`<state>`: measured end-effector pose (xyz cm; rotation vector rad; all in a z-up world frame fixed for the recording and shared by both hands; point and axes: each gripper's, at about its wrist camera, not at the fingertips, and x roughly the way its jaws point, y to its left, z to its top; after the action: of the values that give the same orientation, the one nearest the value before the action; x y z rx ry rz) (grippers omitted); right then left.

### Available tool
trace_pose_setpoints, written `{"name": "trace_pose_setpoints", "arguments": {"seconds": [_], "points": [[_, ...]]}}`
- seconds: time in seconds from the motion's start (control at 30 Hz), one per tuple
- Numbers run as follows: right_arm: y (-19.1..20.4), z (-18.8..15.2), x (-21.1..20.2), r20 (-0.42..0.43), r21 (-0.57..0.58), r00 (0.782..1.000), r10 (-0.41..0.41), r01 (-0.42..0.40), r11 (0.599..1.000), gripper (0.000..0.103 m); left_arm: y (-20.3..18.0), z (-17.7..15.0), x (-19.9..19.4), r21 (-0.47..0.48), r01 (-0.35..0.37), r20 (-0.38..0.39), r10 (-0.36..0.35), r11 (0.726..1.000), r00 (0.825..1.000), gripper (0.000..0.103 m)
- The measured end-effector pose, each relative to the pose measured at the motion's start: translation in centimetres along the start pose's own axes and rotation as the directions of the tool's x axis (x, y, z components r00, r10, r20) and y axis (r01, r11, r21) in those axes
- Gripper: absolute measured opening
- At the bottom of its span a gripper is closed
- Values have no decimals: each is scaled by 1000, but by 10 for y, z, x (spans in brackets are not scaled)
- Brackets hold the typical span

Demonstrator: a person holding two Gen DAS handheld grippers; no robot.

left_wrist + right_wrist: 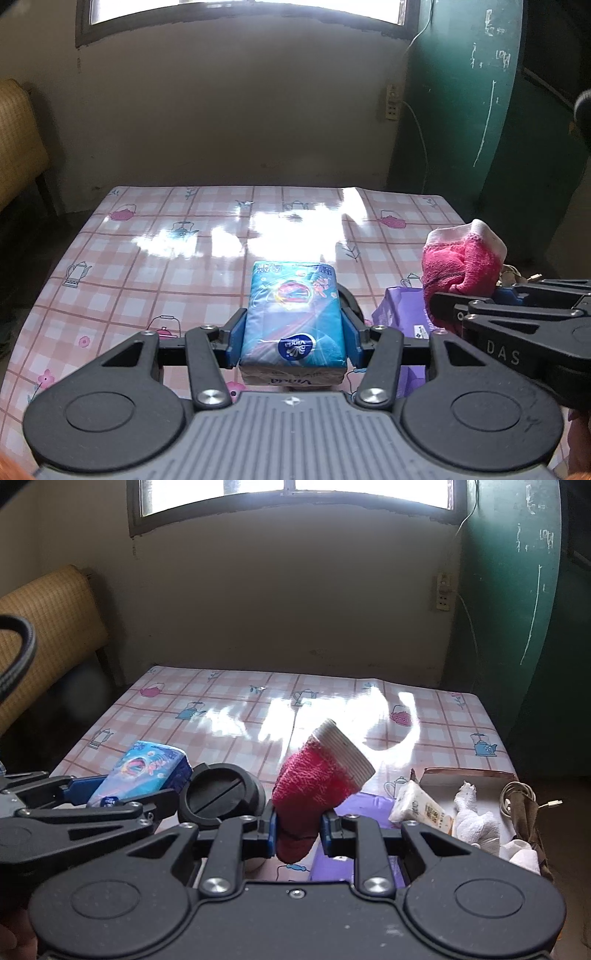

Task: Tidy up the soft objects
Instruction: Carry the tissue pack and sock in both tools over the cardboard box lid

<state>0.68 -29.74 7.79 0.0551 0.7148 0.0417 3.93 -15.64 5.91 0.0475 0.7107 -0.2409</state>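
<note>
My left gripper (pixel 293 334) is shut on a blue tissue pack (pixel 293 314), held above the pink checked tablecloth (pixel 147 258); its blue pads press both long sides. The same tissue pack (pixel 142 773) shows at the left of the right wrist view, in the left gripper (pixel 122 794). My right gripper (pixel 297 829) is shut on a rolled pink sock with a white ribbed cuff (pixel 317 782), held up off the table. In the left wrist view that pink sock (pixel 461 266) sticks up at the right, from the right gripper (pixel 443 314).
A cardboard box (pixel 465 779) at the table's right edge holds a white tissue pack (pixel 417 805), a white plush toy (pixel 474 819) and a cable. A purple packet (pixel 354 805) lies under my right gripper. A round black lid (pixel 221 794) sits nearby. A woven chair (pixel 48 627) stands left.
</note>
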Motion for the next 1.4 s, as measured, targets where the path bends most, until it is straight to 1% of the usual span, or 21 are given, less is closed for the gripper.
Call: {"name": "trace_pose_setpoints", "arguments": {"seconds": [0.63,1.4], "points": [[-19,2,-1,1,24,1000,-19,19,1000,28,-11,2,5,33,42,-4,-42,999,999,53],[-55,-2,2,-13,54,998,-64,65,996,28,-44,5,17,91,101,-19,-100,991,995,53]]}}
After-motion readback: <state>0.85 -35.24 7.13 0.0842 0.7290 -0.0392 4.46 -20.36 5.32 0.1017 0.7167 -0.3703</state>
